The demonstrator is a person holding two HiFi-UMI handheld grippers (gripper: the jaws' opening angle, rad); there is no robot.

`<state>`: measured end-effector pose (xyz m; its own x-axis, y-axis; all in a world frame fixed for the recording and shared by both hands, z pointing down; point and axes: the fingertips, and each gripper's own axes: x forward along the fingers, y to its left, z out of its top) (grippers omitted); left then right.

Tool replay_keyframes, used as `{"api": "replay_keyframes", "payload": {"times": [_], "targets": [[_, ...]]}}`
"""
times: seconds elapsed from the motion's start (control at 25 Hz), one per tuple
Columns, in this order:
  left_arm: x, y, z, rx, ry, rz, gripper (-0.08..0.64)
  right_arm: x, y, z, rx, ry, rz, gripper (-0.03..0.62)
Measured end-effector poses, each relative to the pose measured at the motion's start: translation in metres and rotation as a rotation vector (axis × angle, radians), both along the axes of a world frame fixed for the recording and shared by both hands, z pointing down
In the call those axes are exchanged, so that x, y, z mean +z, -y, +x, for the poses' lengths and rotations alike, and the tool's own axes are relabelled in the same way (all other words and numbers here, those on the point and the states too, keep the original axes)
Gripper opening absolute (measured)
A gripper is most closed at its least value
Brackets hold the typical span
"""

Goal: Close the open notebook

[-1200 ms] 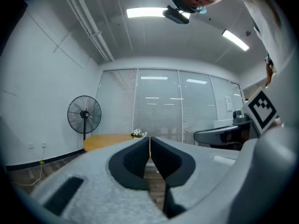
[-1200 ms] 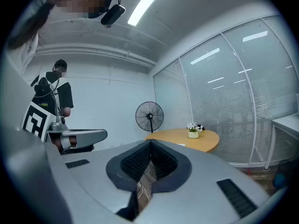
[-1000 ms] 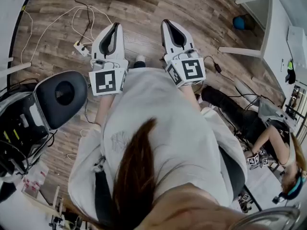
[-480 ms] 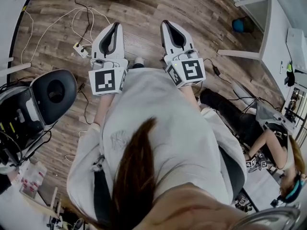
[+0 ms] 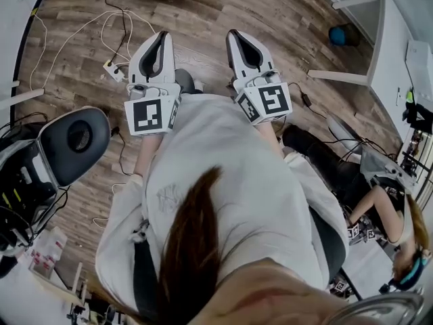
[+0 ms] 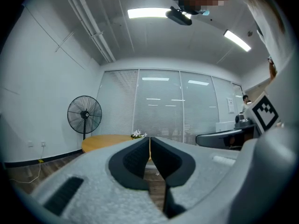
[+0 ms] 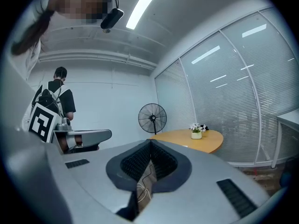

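Over the last second almost nothing changes. The white left gripper [image 5: 163, 38] and white right gripper [image 5: 237, 34] keep level above the brown wood-plank floor [image 5: 203, 12], and both pairs of black-padded tongs are pressed together on nothing. Only the black padded chair [image 5: 71, 144] at the left edge drifts slightly. The notebook shows in none of the 3 views, so closing it seems not yet begun. No brand or writing is legible, only black-and-white square markers [image 5: 149, 116] on the cubes.
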<state>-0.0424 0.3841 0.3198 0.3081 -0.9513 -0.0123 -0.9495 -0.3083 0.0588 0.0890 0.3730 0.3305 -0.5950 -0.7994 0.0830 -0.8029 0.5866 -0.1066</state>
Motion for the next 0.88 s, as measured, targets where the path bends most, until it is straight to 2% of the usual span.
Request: {"api": "replay_keyframes", "payload": {"times": [0.36, 0.68, 0.88], "targets": [[0.006, 0.047, -0.014, 0.025, -0.027, -0.017, 0.020, 0.005, 0.041, -0.007, 0.052, -0.012, -0.023, 0.003], [-0.009, 0.119, -0.043, 0.095, -0.017, -0.014, 0.020, -0.016, 0.110, -0.042, 0.082, -0.039, -0.005, 0.003], [-0.006, 0.156, -0.065, 0.132, -0.015, -0.022, 0.020, -0.013, 0.138, -0.062, 0.133, -0.040, -0.012, 0.003]]}}
